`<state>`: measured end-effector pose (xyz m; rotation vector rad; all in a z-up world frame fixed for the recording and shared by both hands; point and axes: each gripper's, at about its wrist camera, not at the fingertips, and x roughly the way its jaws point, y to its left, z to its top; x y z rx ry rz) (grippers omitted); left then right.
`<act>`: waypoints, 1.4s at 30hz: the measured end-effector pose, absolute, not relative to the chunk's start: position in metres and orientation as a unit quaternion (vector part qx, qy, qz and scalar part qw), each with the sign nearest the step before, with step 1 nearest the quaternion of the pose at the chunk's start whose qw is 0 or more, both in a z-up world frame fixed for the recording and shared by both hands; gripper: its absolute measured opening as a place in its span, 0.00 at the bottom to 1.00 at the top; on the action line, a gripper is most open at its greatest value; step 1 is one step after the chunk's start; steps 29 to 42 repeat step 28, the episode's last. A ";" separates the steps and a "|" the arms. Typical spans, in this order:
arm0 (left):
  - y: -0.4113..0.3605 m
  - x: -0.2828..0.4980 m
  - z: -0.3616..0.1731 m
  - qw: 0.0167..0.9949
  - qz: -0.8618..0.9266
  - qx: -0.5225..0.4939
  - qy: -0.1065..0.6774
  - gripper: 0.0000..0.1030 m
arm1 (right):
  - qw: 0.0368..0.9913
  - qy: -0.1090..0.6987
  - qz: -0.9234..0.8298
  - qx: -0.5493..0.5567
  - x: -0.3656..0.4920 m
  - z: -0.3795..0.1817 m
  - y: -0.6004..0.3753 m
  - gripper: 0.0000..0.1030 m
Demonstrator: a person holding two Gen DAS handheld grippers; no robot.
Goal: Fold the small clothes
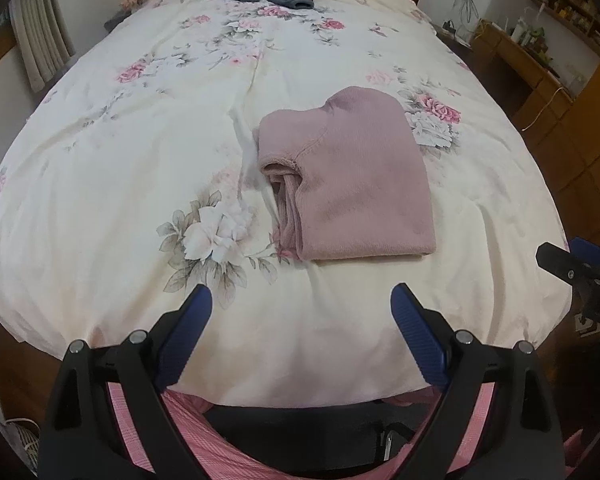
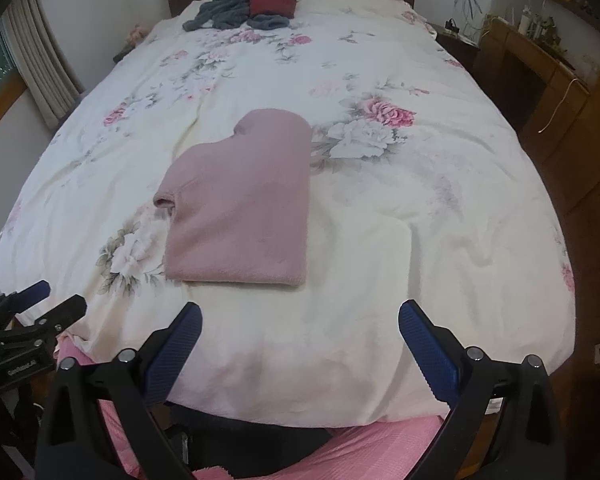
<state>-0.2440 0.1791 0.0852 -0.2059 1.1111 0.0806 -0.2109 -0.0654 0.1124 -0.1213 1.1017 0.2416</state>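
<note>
Garment [image 1: 352, 176] folded; right tongs [image 1: 572, 264] partly cropped.

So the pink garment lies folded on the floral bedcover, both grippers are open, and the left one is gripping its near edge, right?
Not quite. The left gripper grips nothing: the left wrist view shows its open fingers short of the pink garment, over bare floral bedcover. The right gripper is open too.

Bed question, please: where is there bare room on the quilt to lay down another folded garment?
The quilt is bare right of the pink sweater, out to the bed's right edge. Another bare stretch lies left of the sweater in the left wrist view, and a strip between it and the near edge. The only crowded spot is the headboard end, where the grey and red pile lies.
</note>
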 end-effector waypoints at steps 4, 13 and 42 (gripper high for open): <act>0.175 -0.243 0.087 0.846 0.037 -0.089 0.525 0.88 | 0.848 0.516 0.104 -0.065 -0.210 0.112 -0.068 0.96; 0.170 -0.241 0.086 0.845 0.034 -0.085 0.527 0.88 | 0.858 0.500 0.092 -0.075 -0.207 0.111 -0.072 0.96; 0.164 -0.239 0.087 0.847 0.034 -0.080 0.525 0.88 | 0.844 0.526 0.087 -0.057 -0.202 0.100 -0.079 0.96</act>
